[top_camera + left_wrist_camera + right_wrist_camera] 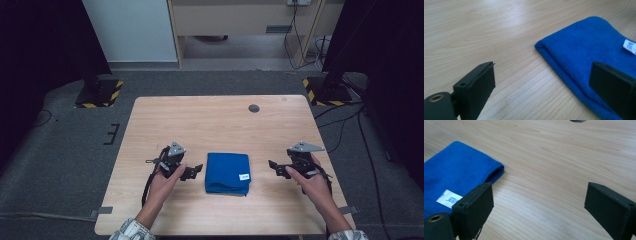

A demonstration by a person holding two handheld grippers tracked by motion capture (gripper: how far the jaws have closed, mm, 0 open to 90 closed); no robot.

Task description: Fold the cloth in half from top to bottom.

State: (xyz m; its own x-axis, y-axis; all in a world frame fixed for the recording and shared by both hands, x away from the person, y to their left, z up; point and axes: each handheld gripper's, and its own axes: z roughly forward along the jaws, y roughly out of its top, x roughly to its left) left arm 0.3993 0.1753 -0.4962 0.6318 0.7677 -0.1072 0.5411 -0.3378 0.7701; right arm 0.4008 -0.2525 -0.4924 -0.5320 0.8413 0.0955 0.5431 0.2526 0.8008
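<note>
Folded blue cloth [228,173] lies on table [215,120] between both grippers. Left gripper [194,171] just beside it, jaws spread, empty. Right gripper [274,166] near, jaws likewise spread, empty.

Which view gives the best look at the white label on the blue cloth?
The right gripper view: the label lies flat and whole on the cloth, though its print is blurred. The left gripper view cuts the label off at the frame edge. The high view shows it whole but tiny, near the cloth's front right corner.

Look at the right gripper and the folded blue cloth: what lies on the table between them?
Nothing: in the high view, only bare wooden table separates the right gripper from the folded blue cloth.
</note>
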